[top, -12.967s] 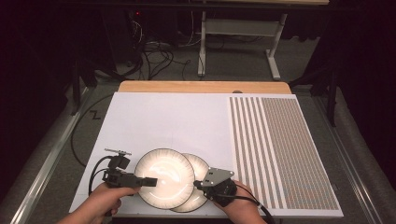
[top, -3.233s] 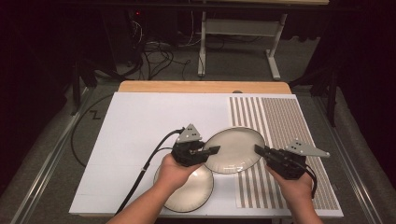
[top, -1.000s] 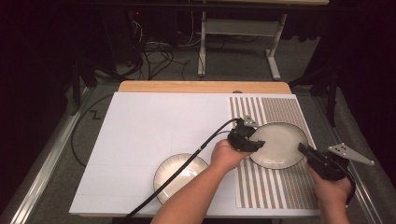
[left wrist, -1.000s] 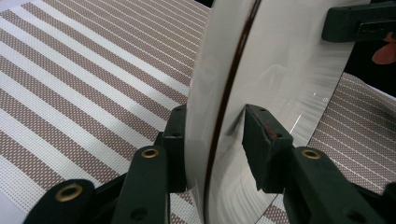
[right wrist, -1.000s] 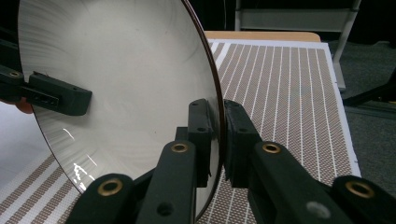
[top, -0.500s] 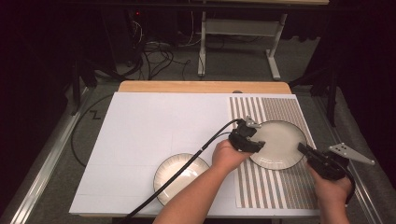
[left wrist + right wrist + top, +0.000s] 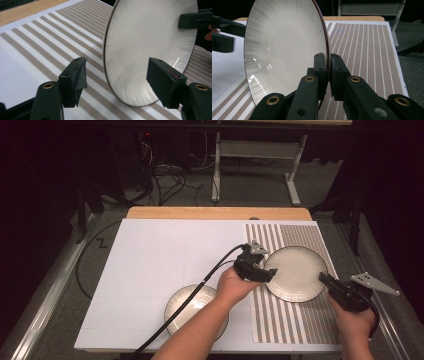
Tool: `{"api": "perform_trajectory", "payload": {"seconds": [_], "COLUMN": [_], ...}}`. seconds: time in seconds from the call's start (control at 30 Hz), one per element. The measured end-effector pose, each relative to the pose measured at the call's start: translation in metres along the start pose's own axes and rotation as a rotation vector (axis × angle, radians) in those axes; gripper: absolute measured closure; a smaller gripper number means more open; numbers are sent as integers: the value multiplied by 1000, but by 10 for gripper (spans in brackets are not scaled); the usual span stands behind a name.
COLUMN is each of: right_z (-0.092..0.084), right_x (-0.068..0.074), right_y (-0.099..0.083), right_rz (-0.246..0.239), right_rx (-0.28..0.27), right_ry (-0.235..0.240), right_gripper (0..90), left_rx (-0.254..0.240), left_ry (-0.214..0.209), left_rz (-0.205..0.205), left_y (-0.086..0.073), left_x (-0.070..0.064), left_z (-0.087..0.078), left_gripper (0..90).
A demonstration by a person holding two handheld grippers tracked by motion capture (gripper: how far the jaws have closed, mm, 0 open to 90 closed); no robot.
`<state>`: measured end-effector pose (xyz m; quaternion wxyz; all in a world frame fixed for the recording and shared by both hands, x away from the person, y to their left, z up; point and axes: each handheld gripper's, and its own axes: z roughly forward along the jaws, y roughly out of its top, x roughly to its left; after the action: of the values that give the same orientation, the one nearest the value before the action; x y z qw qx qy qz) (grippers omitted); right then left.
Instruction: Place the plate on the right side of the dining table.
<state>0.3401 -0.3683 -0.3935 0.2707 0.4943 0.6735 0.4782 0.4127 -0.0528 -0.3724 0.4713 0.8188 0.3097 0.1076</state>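
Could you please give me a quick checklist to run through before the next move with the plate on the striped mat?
1. Right gripper clamped on the plate rim: ok.
2. Left gripper let go: ok; its jaws have just been opening, pads off the rim, which stands between them.
3. Plate over the striped mat: ok.
4. Plate flat on the mat: cannot tell.
5. Second plate apart, on the white sheet: ok.

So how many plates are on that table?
2. One plate lies on the striped mat at the right, its rim pinched by the right gripper. The other plate sits on the white sheet, partly hidden under the left forearm.
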Motion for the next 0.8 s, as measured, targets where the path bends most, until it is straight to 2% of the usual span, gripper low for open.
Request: {"api": "perform_trajectory", "payload": {"seconds": [0.23,0.47,0.63,0.8], "right_z": [1,4,8,9], "right_x": [-1,-1,-2,-2], "right_y": [-1,1,2,2], "right_rz": [11,10,8,12], "right_rx": [12,26,34,42], "right_ry": [-17,-33,-40,-45], "right_gripper": [870,863,859,856], "left_rx": [-38,-101,-142,-187], "left_ry": [18,40,54,43], "left_rz": [-22,-46,-56,-60], "left_y": [-18,-40,-61,-80], "left_x": [18,39,49,54], "left_z": [-39,-84,-114,-143], "left_gripper": [262,233,209,187]}}
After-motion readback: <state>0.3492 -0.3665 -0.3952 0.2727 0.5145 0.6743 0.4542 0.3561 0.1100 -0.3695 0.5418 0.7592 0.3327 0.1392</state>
